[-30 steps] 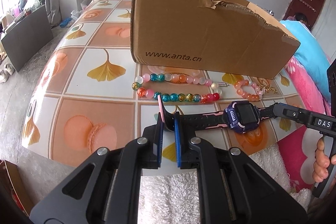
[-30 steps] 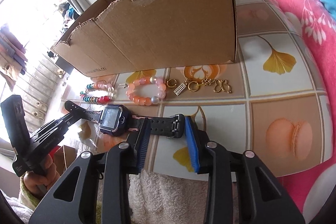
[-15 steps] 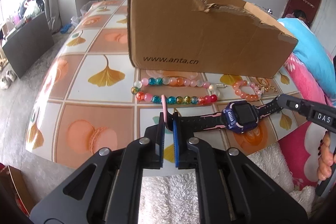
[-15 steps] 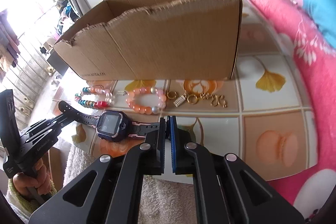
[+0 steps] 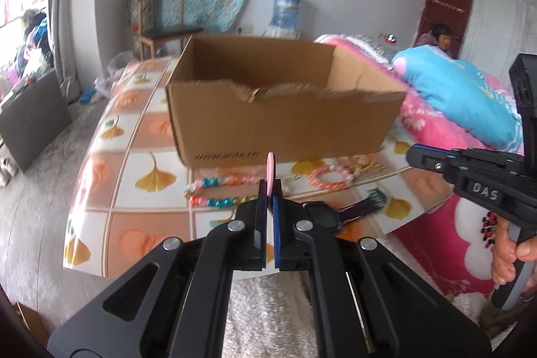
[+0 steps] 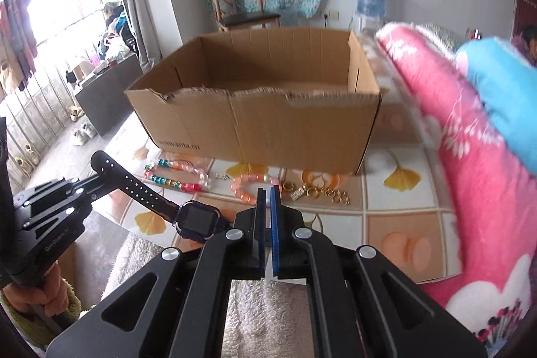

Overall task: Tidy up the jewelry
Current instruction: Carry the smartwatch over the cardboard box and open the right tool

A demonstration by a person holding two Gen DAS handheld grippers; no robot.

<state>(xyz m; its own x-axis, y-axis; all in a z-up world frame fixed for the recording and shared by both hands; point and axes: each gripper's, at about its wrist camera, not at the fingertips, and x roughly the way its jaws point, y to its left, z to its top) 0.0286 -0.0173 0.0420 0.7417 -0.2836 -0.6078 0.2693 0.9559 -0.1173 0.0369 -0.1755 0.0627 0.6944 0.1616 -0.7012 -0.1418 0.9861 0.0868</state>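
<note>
frames: my two grippers (image 5: 270,190) black, silver screws
pads (image 6: 275,217): blue
right gripper (image 5: 416,153): "DAS" label
sleeve (image 6: 72,297): fuzzy green (left cuff)

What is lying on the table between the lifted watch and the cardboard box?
In the right wrist view, the bead bracelets and small gold pieces lie between the watch and the cardboard box.

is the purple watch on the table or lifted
Lifted: the purple smartwatch hangs above the tiled table, each strap end pinched in a shut claw, left and right.
</note>
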